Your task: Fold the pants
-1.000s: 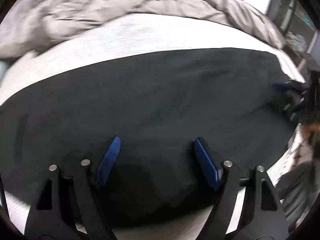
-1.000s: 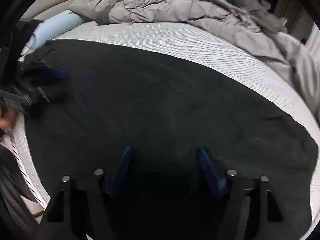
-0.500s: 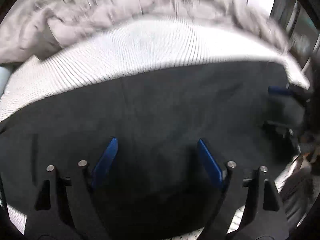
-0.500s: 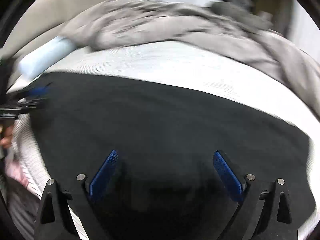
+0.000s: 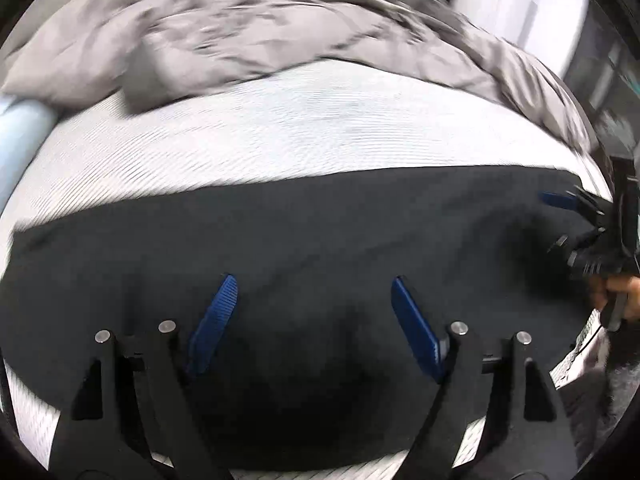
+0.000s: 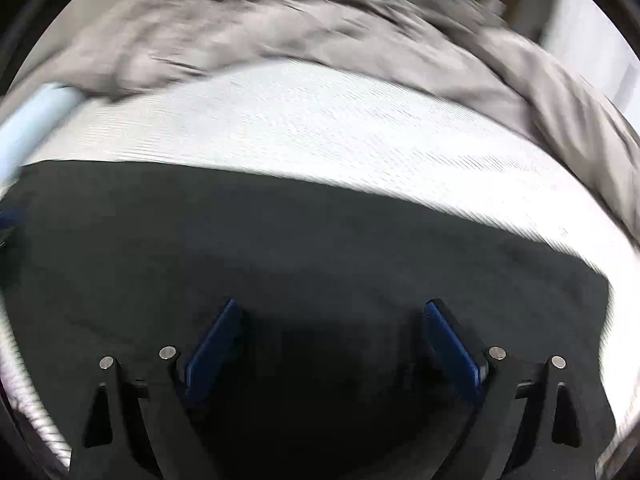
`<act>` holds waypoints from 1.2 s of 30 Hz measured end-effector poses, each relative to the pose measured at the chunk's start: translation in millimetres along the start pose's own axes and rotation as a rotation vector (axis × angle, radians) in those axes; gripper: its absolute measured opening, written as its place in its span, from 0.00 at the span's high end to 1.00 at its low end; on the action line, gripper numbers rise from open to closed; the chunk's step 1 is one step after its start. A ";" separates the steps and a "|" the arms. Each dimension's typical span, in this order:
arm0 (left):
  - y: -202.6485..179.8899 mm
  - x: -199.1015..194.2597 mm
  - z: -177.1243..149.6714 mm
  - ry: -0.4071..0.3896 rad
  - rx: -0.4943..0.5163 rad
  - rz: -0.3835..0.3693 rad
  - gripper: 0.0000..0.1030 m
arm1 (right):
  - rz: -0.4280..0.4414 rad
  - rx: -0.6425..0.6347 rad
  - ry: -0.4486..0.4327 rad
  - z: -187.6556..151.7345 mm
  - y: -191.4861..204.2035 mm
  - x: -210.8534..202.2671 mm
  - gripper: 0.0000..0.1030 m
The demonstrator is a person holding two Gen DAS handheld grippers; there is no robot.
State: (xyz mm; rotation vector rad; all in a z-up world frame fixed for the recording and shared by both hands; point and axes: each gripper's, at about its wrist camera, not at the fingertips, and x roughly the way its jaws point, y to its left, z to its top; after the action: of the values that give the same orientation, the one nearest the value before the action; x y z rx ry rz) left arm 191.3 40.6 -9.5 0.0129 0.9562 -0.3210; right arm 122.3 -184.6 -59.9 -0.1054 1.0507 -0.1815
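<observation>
Black pants lie spread flat across the white ribbed mattress. My left gripper hovers over their near part with its blue pads wide apart and nothing pinched between them. In the same view my right gripper shows at the right edge, over the pants' right end, held by a hand. In the right wrist view the right gripper stands wide over the pants. Its jaws are closing slightly, with only flat cloth below them and nothing gripped.
A crumpled grey duvet is heaped along the far side of the mattress. A pale blue bolster lies at the far left. The mattress's near edge shows under both grippers.
Both grippers have drawn back across the pants, so more white mattress and duvet shows beyond the cloth. The right jaws stand wider than a second ago. The left jaws look the same.
</observation>
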 end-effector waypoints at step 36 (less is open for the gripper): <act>157.2 -44.2 -26.8 -0.055 -0.265 0.158 0.34 | -0.178 0.105 0.062 11.4 -40.2 50.4 0.10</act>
State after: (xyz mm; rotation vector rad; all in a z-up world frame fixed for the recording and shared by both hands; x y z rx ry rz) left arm 189.4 206.1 -9.9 -0.1616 0.9313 -0.0470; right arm 152.7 -234.0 -90.3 -0.0986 1.0912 -0.4023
